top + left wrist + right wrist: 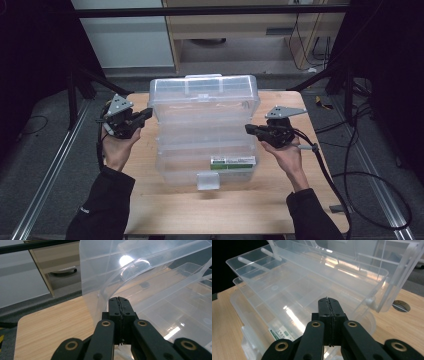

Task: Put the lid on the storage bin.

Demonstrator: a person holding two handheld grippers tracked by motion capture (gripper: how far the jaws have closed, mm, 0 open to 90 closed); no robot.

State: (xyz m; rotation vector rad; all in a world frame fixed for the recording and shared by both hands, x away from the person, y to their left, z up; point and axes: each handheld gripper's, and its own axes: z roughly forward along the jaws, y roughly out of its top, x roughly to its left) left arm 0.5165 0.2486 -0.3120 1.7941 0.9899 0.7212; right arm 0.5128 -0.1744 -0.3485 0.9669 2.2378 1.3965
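A clear plastic tackle box stands open in the middle of the wooden table, its lid raised at the back and its trays stepped out toward the front. A green and white label lies in the bottom section. My left gripper is shut and empty, with its tips at the box's left rear corner, right by the lid's clear wall. My right gripper is also shut and empty, at the box's right side. In the right gripper view its tips point over the upper tray.
The table has bare wood in front of the box and narrow strips on both sides. A round cable hole sits in the tabletop near the box's hinge arm. Cables trail over the floor at the right, and a cabinet stands behind.
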